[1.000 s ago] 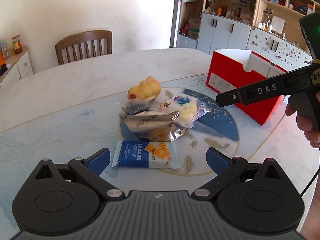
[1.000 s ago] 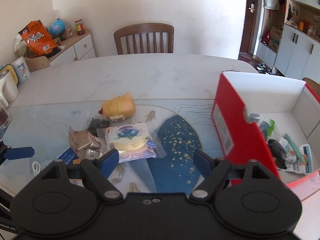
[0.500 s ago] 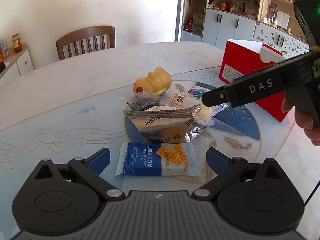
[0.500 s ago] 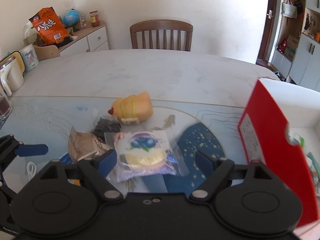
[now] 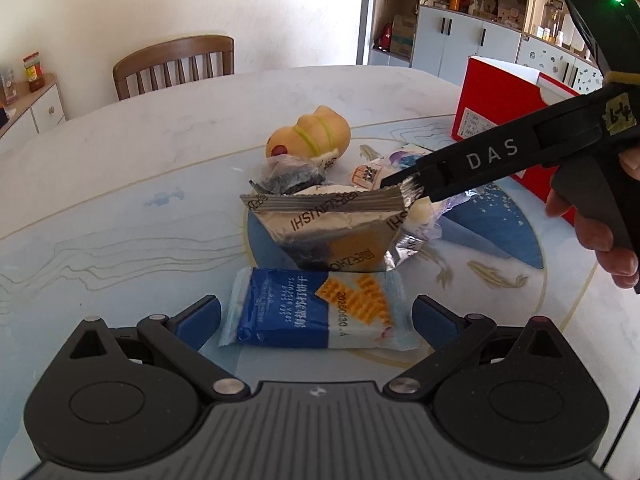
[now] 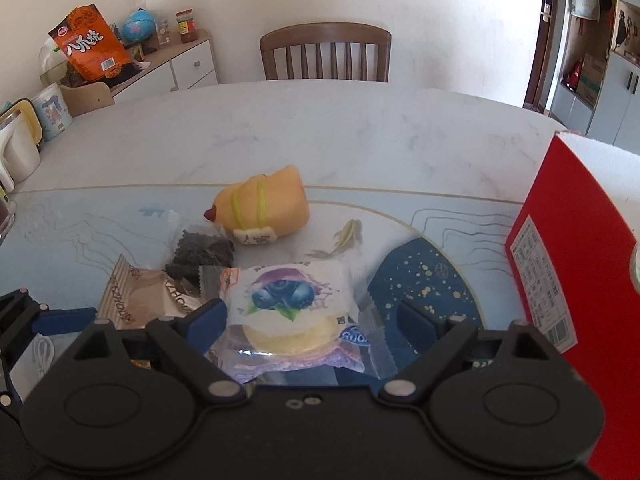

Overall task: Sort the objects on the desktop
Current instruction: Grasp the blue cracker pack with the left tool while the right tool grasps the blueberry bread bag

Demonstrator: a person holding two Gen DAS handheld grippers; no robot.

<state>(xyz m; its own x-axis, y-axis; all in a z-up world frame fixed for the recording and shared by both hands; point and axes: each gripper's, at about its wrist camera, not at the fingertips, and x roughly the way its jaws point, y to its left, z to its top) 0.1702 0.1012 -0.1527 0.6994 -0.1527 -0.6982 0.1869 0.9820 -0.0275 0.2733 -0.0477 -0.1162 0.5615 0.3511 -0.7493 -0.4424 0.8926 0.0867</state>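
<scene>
A pile of snack packets lies on the blue patterned table mat. My left gripper (image 5: 316, 315) is open just above the table, with a blue cracker packet (image 5: 296, 312) lying loose between its fingers. Behind that packet lies a silver-brown packet (image 5: 332, 228), then a small dark packet (image 5: 288, 178) and a yellow squishy toy (image 5: 312, 136). My right gripper (image 6: 312, 316) hangs over the blueberry cake packet (image 6: 292, 304). Its jaws are opening, the packet sits between them, and the pads do not press it. The red box (image 6: 560, 260) stands at the right.
A wooden chair (image 6: 326, 54) stands at the table's far side. A sideboard (image 6: 168, 64) with an orange snack bag, jars and a globe is at the back left. Cabinets (image 5: 460, 36) fill the back right. A hand (image 5: 600, 232) holds the right gripper's handle.
Both grippers have come down and closer to the pile. The right one swung left, away from the red box, onto the blueberry cake packet, and its jaws widened.
</scene>
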